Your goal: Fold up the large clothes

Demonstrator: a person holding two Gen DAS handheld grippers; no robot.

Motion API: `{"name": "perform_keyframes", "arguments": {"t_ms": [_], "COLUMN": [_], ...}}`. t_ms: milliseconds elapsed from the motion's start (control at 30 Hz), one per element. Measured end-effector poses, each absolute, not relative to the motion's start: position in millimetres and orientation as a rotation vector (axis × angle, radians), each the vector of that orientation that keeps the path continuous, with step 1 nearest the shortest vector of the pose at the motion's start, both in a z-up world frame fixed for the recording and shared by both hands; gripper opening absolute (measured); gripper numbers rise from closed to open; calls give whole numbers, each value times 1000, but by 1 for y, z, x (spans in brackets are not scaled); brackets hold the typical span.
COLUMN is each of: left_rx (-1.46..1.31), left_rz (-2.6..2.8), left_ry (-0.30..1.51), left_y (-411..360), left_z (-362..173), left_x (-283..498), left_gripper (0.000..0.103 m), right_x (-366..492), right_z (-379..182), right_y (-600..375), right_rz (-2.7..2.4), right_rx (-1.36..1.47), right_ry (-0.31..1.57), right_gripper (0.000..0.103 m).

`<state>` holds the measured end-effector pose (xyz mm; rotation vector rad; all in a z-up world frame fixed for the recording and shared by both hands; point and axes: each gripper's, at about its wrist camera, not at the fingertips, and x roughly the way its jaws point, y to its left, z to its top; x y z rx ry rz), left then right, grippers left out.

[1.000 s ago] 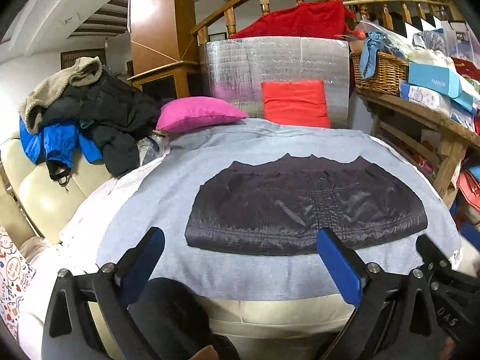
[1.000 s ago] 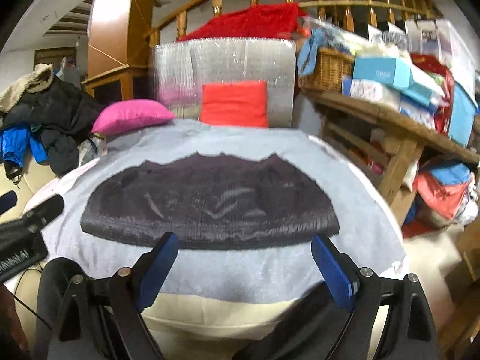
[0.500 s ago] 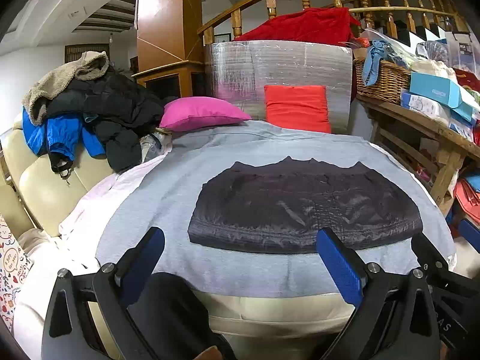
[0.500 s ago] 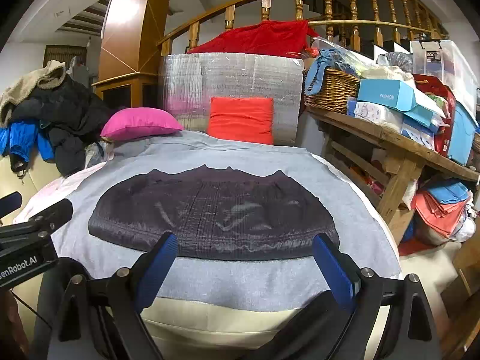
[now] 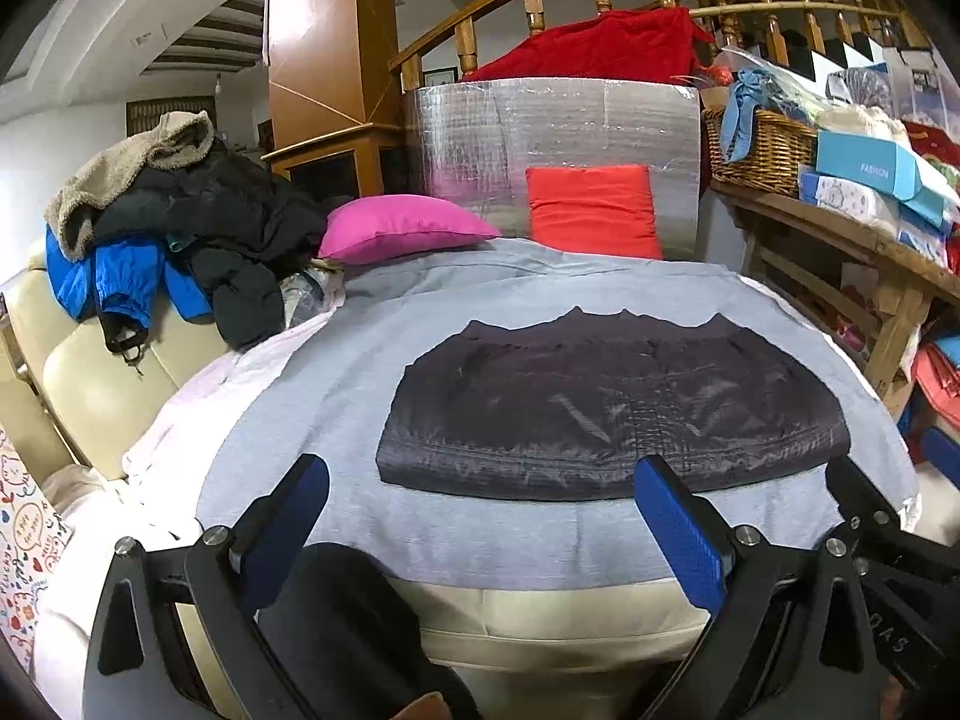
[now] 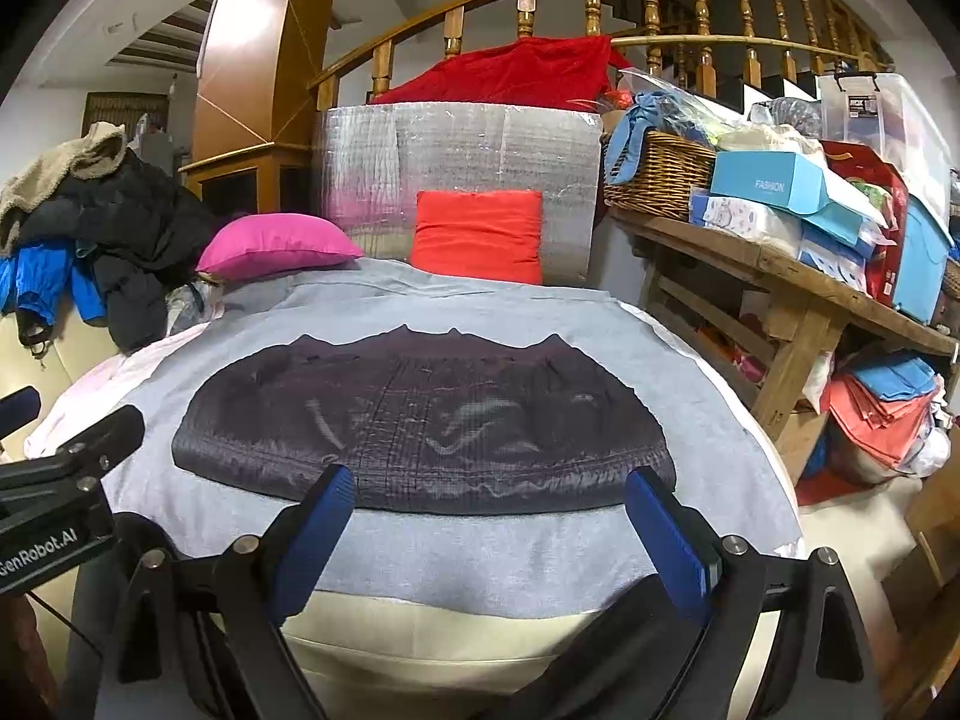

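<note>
A dark, shiny folded garment (image 5: 606, 408) lies flat on a grey cloth (image 5: 336, 396) that covers a cream sofa seat; it also shows in the right wrist view (image 6: 420, 426). My left gripper (image 5: 480, 480) is open and empty, held back from the near hem of the garment. My right gripper (image 6: 489, 492) is open and empty, at the same near hem, to the right of the left one. The right gripper's body shows at the left view's right edge (image 5: 870, 516); the left gripper's body shows at the right view's left edge (image 6: 54, 480).
A pile of coats (image 5: 162, 228) lies on the sofa at the left. A pink pillow (image 5: 402, 228) and a red cushion (image 5: 594, 210) sit behind the cloth, against a silver panel. A wooden bench (image 6: 780, 276) with a basket and boxes stands at the right.
Both grippers have drawn back and lifted slightly from the garment, so more of the room shows. The garment has not moved. Both stay open.
</note>
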<state>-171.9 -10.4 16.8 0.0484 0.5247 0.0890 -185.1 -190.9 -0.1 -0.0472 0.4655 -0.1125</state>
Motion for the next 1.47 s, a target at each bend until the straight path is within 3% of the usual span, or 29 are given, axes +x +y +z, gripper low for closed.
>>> {"name": "perform_keyframes", "arguments": {"t_ms": [1467], "left_rx": [24], "left_rz": [37], "left_ry": [522], "left_y": [-13], "left_z": [16], "left_x": [-177], "left_gripper": [101], "right_x": [-188], "right_z": [0], "right_y": [-188], "right_rz": [-109], "right_rx": [-58], "right_ry": [458], "right_gripper": [93]}}
